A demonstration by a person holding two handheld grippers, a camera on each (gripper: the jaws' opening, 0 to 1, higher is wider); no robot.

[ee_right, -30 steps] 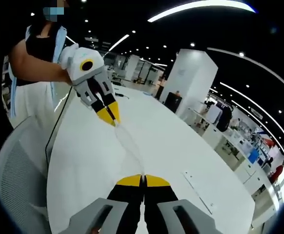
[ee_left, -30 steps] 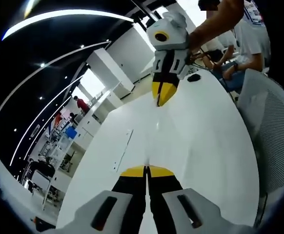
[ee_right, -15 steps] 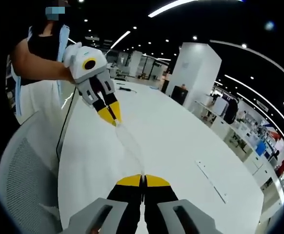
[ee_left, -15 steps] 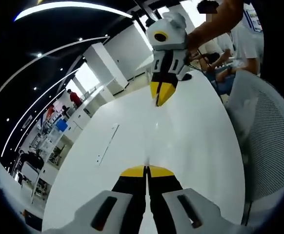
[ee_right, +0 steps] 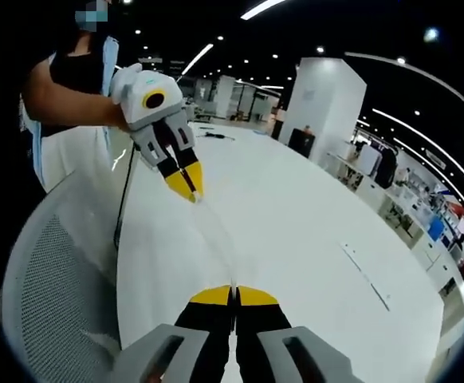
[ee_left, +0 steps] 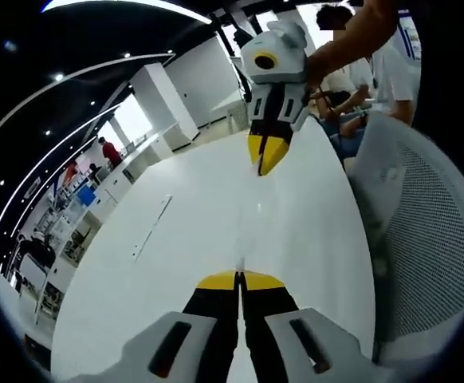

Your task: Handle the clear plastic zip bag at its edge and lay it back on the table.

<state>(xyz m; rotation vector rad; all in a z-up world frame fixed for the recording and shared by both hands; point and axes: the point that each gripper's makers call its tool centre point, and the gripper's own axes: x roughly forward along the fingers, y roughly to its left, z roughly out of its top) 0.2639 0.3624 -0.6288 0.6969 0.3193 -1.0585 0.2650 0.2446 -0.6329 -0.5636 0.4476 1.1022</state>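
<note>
You have the bag (ee_right: pixel 216 239) stretched in the air between both grippers, above the table (ee_right: pixel 296 215). Your right gripper (ee_right: pixel 233 292) is clamped shut on one edge; ahead of it your left gripper (ee_right: pixel 186 188) pinches the opposite edge. In the left gripper view, the left gripper (ee_left: pixel 239 277) has its jaws closed, with the right gripper (ee_left: pixel 265 163) straight ahead; the bag (ee_left: pixel 250 219) is barely visible there, being clear. This looks like the carrying step, bag not yet laid down. Next, lower both grippers together until the bag lies flat, then release each edge. A mesh chair (ee_right: pixel 57 279) sits beside you.
</note>
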